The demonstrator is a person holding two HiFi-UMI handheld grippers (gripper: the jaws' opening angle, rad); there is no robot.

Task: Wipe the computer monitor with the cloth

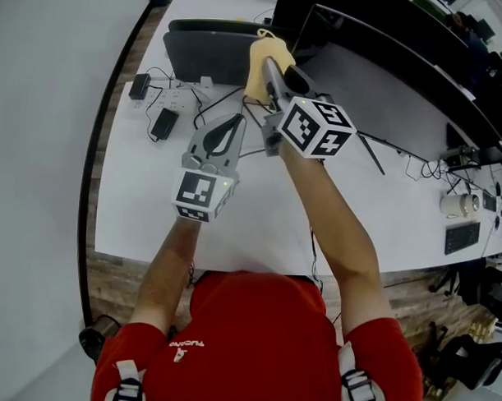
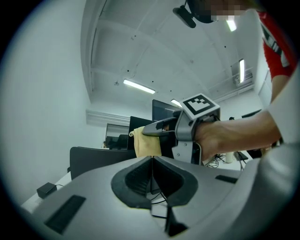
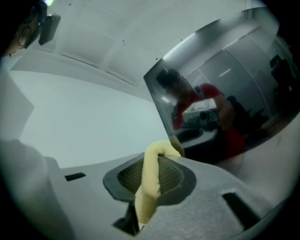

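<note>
Cloth (image 3: 149,187) (yellow) pinched in right gripper (image 3: 161,158), beside monitor (image 3: 225,79).

The bare white table (image 1: 258,229) at frame centre gives open passage. A power strip (image 1: 176,98) and adapter (image 1: 164,124) clutter the upper left, and the monitor (image 1: 386,85) walls off the upper right.

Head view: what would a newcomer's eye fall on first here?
The yellow cloth pinched in the right gripper, held up near the dark curved monitor at the desk's far side. Then the black-and-white marker cube on that gripper, and the left gripper, shut and empty, beside it.
</note>
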